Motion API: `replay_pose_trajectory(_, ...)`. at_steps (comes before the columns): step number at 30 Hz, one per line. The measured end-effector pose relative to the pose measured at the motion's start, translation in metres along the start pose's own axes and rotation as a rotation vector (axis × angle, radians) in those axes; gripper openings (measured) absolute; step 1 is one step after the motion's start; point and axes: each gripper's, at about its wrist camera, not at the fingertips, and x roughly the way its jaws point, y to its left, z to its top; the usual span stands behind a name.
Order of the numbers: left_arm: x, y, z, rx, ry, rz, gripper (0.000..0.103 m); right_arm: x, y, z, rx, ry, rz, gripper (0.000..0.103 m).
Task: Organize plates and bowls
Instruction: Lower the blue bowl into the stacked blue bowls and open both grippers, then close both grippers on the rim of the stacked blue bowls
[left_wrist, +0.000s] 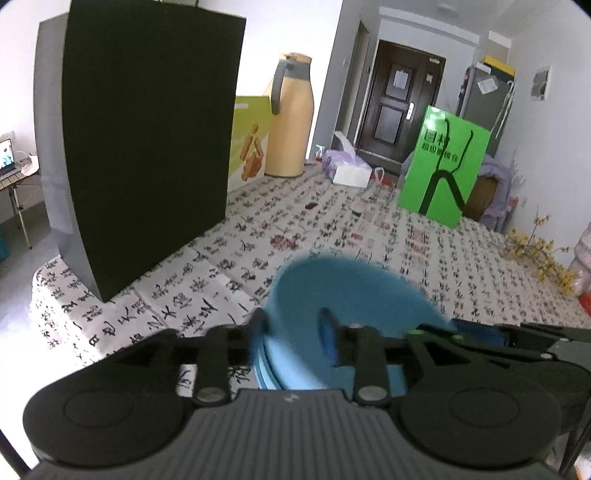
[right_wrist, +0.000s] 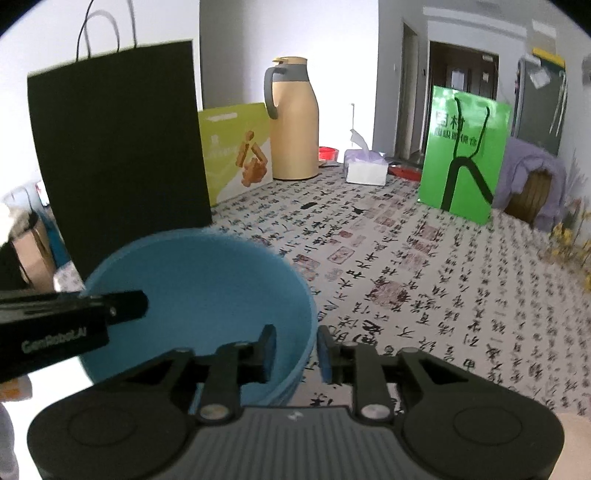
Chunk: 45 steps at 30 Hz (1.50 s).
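A blue bowl (left_wrist: 351, 291) (right_wrist: 192, 280) stands on the calligraphy-print tablecloth (right_wrist: 406, 280); layered rims at its base suggest it is nested in a stack of like bowls. My left gripper (left_wrist: 293, 323) straddles the bowl's left wall, one finger outside and one inside, with a gap to the wall, so it is open. My right gripper (right_wrist: 297, 347) straddles the right wall the same way, and its pads stand clear of the wall. The right gripper's fingers (left_wrist: 476, 332) show at the bowl's right edge in the left wrist view. In the right wrist view, the left gripper's finger (right_wrist: 122, 306) reaches over the left rim.
A tall black paper bag (left_wrist: 147, 147) (right_wrist: 118, 147) stands just behind and left of the bowl. Farther back are a yellow-green box (right_wrist: 236, 147), a beige thermos jug (right_wrist: 295, 122), a tissue box (right_wrist: 365, 170) and a green bag (right_wrist: 461, 155). Yellow flowers (left_wrist: 535, 254) lie at the right.
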Motion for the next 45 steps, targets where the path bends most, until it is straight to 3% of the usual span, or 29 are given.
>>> replay_pose_trajectory(5, -0.009, 0.003, 0.008, 0.005, -0.034, -0.007, 0.049, -0.009, -0.008, 0.001, 0.018, -0.025, 0.018, 0.044)
replay_pose_trajectory(7, -0.010, 0.004, 0.010, 0.005, -0.039, -0.008, 0.054, -0.012, -0.013, -0.001, 0.036, -0.024, 0.040, 0.057)
replay_pose_trajectory(11, -0.015, 0.008, 0.011, 0.023, -0.058, -0.020, 0.078, -0.020, -0.023, -0.005, 0.078, -0.027, 0.093, 0.075)
replay_pose_trajectory(13, -0.018, 0.010, 0.012, 0.040, -0.064, -0.034, 0.082, -0.025, -0.026, -0.007, 0.085, -0.039, 0.103, 0.085)
replay_pose_trajectory(16, -0.022, 0.014, 0.014, 0.049, -0.071, -0.056, 0.103, -0.029, -0.032, -0.010, 0.108, -0.038, 0.116, 0.095)
replay_pose_trajectory(19, -0.025, 0.020, 0.016, 0.055, -0.066, -0.110, 0.103, -0.032, -0.039, -0.012, 0.147, -0.031, 0.145, 0.103)
replay_pose_trajectory(31, -0.005, 0.043, 0.025, 0.022, 0.073, -0.210, 0.103, -0.029, -0.041, -0.017, 0.215, 0.022, 0.166, 0.103)
replay_pose_trajectory(39, 0.023, 0.045, 0.031, 0.032, 0.130, -0.243, 0.103, -0.002, -0.049, -0.018, 0.295, 0.099, 0.200, 0.103)
replay_pose_trajectory(45, 0.058, 0.047, 0.031, 0.019, 0.223, -0.264, 0.103, 0.029, -0.056, -0.021, 0.369, 0.188, 0.241, 0.103)
